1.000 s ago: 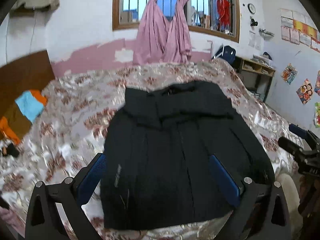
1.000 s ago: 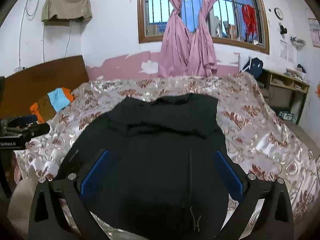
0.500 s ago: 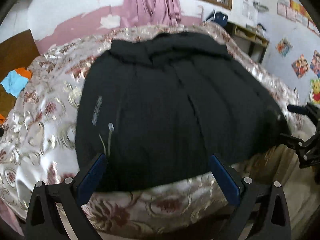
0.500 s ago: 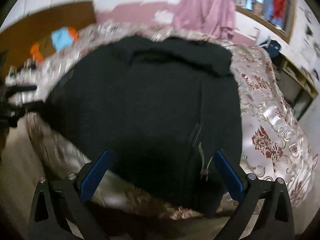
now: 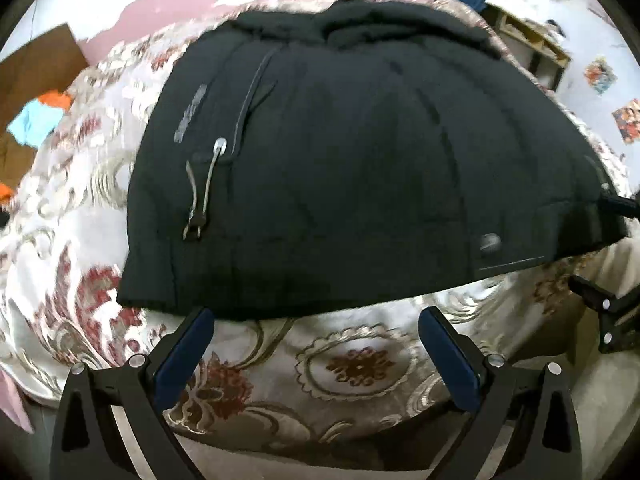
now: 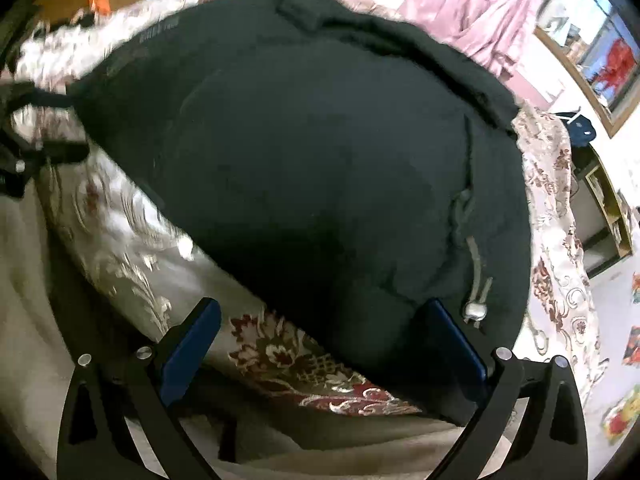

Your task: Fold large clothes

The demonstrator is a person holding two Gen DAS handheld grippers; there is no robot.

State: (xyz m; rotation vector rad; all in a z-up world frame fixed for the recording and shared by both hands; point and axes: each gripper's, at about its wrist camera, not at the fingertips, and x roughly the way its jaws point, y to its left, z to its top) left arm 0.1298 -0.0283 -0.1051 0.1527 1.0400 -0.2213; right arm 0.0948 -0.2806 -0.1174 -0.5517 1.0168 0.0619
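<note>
Black jacket (image 5: 360,160) spread on floral bedspread (image 5: 352,368), filling frame centre, left gripper (image 5: 316,320) jaws wide apart, empty, at hem, right gripper (image 6: 320,308) wide apart, empty, right finger (image 6: 456,336) over hem near toggle (image 6: 474,311)

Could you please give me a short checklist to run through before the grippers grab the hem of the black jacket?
1. Left gripper jaws open: ok.
2. Right gripper jaws open: ok.
3. Black jacket lying spread on the floral bedspread, near hem in front of both grippers: ok.
4. Nothing lying on top of the jacket: ok.
5. Loose drawcord toggle clear of the right jaws: not ok, it sits right beside one jaw.
6. Hem actually between the jaws: left not ok, hem just ahead of the tips; right cannot tell.
</note>
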